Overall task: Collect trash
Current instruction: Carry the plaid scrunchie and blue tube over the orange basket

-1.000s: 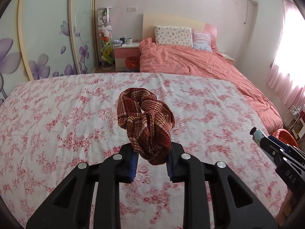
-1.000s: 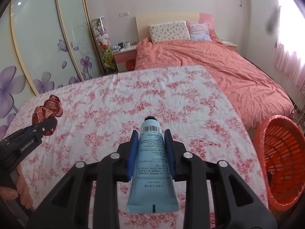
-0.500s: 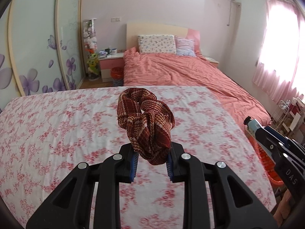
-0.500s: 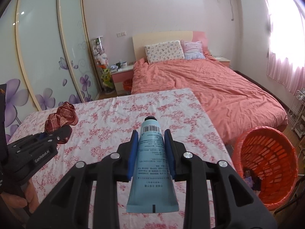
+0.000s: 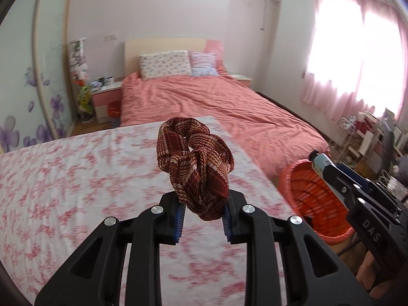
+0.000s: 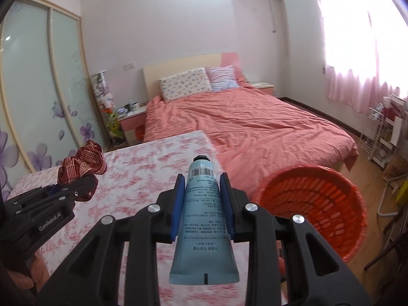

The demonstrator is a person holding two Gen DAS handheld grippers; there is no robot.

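Left wrist view: we record the left gripper (image 5: 202,220) clenched on a red-brown woven scrunchie (image 5: 196,165), whose lower folds are pinched between the blue pads (image 5: 179,218) while its loop stands up above the fingers. We take the orange mesh basket (image 5: 316,204) as our landmark. It stands on the wooden floor just off the corner of the floral-covered table (image 5: 76,178), and the scrunchie is held over that table, to the left of the basket and apart from it. At the right edge of this view we note the right gripper (image 5: 329,169) carrying a pale blue tube (image 5: 320,162) whose black-capped end overlaps the basket's far rim; we cannot tell whether it is truly above the opening. Right wrist view: we find the right gripper (image 6: 202,201) closed on the tube (image 6: 202,219), cap pointing forward, barcode uppermost, crimped end towards the camera. The basket (image 6: 331,204) lies to the right of the tube, tilted so that its opening faces us. The left gripper (image 6: 76,191), left of the basket and across the table (image 6: 142,183), shows the scrunchie (image 6: 81,164) in its jaws. Beyond the basket stands a bed (image 6: 255,127) with a salmon cover.
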